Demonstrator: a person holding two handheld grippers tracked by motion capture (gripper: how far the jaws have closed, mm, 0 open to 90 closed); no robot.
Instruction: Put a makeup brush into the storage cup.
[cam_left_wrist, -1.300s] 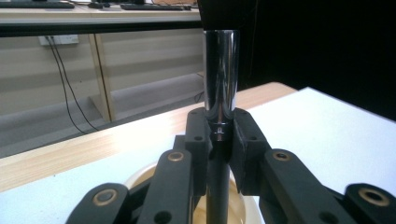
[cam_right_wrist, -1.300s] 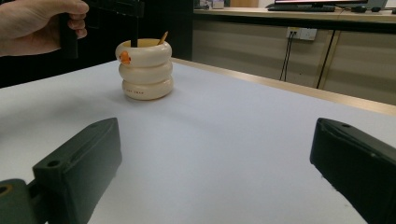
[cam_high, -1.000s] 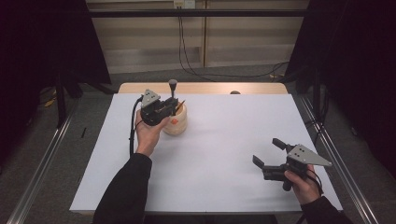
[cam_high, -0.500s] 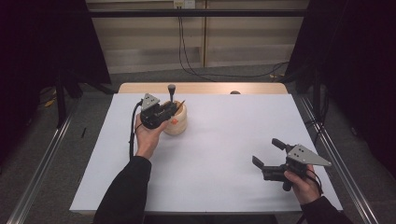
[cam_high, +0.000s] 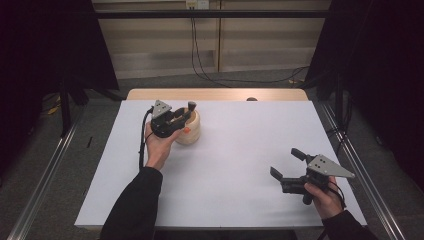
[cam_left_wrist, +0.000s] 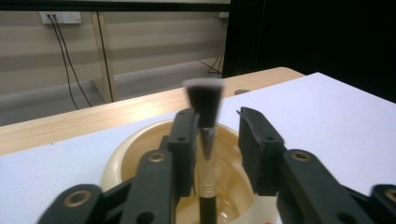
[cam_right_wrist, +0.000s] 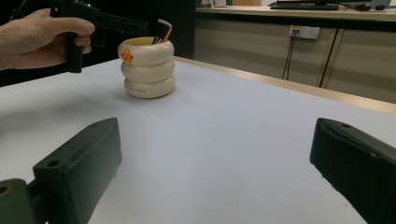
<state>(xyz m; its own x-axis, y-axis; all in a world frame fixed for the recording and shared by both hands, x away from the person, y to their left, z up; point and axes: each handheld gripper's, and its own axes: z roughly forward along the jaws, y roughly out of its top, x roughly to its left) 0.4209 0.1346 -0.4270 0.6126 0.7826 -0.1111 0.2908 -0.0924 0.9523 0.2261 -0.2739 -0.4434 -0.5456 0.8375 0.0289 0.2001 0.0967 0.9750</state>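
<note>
Cream holder (cam_high: 189, 131): a ribbed cup shaped like three stacked rings, with a small orange mark on its side, standing upright on the white surface (cam_high: 235, 170) at about 10 o'clock from the surface's centre, toward the far left.

Contents: one brush (cam_left_wrist: 204, 140) with a dark handle, metal ferrule and dark bristle head. It stands in the holder with the head up, well above the rim, leaning slightly. In the right gripper view a thin yellow-orange stick seems to rise beside it; what it is cannot be told. The glossy inside wall of the holder is visible around the handle in the left gripper view.

Left gripper (cam_left_wrist: 218, 140): held over the mouth of the holder, approaching from its 8 o'clock side in the high view. Its jaws have just been opening and now stand released; the brush handle runs up between them, close against the left-hand jaw and with a clear gap to the other. No pad visibly presses on it.

Right gripper (cam_high: 289, 163): at about 4 o'clock on the surface, well apart from the holder, jaws spread wide with nothing between them, pointing toward the holder.

Far edge of the surface: a bare wooden strip at 12 o'clock.
</note>
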